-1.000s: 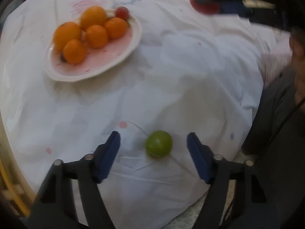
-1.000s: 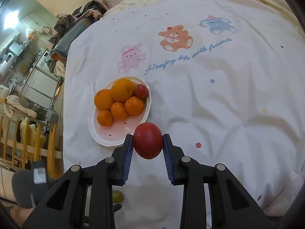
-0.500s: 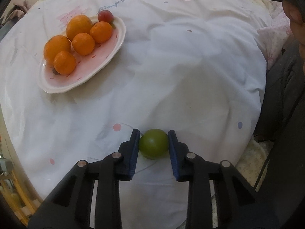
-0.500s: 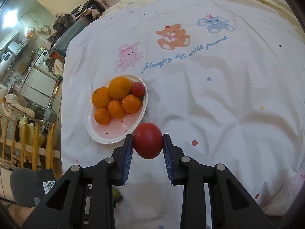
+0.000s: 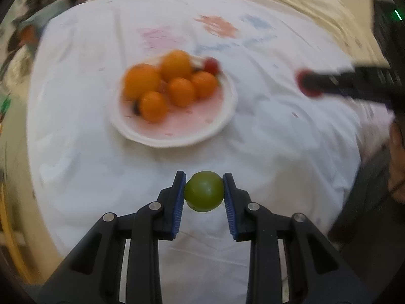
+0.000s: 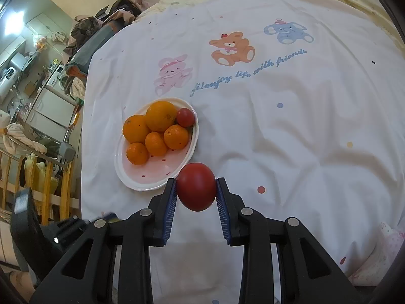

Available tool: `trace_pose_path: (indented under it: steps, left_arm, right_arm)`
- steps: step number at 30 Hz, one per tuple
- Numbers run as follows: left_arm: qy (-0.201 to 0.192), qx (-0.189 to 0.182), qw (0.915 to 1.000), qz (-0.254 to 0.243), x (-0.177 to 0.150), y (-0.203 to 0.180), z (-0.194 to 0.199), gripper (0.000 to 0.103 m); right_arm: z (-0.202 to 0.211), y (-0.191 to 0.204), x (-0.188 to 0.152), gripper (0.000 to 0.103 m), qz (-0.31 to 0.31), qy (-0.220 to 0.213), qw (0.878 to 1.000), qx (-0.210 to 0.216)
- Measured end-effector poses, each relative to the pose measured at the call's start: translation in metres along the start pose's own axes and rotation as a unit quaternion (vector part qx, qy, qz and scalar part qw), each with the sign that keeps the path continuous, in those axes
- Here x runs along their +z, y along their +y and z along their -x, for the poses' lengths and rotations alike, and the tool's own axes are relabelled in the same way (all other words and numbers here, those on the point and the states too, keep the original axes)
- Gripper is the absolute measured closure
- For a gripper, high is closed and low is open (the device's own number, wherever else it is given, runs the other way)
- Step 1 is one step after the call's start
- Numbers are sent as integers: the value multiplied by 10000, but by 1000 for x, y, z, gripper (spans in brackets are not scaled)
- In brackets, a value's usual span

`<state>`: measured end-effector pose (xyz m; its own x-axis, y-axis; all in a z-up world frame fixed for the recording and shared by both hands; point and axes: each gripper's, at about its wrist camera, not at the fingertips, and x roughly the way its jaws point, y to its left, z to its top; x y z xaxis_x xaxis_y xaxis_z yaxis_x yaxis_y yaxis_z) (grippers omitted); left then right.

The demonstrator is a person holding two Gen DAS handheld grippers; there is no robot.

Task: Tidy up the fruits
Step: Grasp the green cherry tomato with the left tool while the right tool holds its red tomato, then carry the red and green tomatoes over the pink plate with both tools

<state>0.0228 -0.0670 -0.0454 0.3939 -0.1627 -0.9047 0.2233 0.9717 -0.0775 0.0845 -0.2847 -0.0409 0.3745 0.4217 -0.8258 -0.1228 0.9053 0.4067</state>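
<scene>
My left gripper [image 5: 204,192] is shut on a green fruit [image 5: 204,191] and holds it above the white cloth, in front of the white plate [image 5: 220,126]. The plate holds several oranges [image 5: 177,67] and a small red fruit [image 5: 210,65]. My right gripper [image 6: 196,187] is shut on a red tomato [image 6: 196,186], held above the cloth just right of the plate's [image 6: 131,179] near rim. The plate's oranges [image 6: 161,116] and small red fruit [image 6: 185,117] show clearly there. In the left wrist view the right gripper [image 5: 311,86] appears at the right with the tomato.
The white cloth [image 6: 291,136] with cartoon animals and blue writing covers the surface. A wooden rail [image 6: 45,177] and cluttered room lie to the left. A person's dark clothing [image 5: 367,215] is at the right edge.
My left gripper closed on the green fruit, lifted it off the cloth and swung to face the plate. My right gripper, still holding the tomato, shifted only slightly.
</scene>
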Motion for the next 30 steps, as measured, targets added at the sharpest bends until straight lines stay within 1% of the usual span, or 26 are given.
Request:
trace_pose_path:
  steps: [6,11,14,19,26,30]
  left_arm:
    - [-199,357,9969,674,8,31,5,77]
    - [-328,529,9907,1207,19,60,13,77]
    - [-390,608,9872,1423,28,74,20,77]
    - [-484,638,9852,1517,46,85,28,77]
    - [-526,679,9868,1370,70,86,29,77]
    - [-505,695,9877,1308,83,86,23,77]
  right_arm:
    - [1,3,0,70,1,-26,10000,60]
    - [3,12,4,70,86,-118,9997,209]
    - [6,18,7,70,164,-218,9990,341]
    - [9,28,18,70,314,-410,9972,540]
    - [9,39,35,70,535,-624,9943,676]
    - [4,40,44,70,552,-630,9941,690]
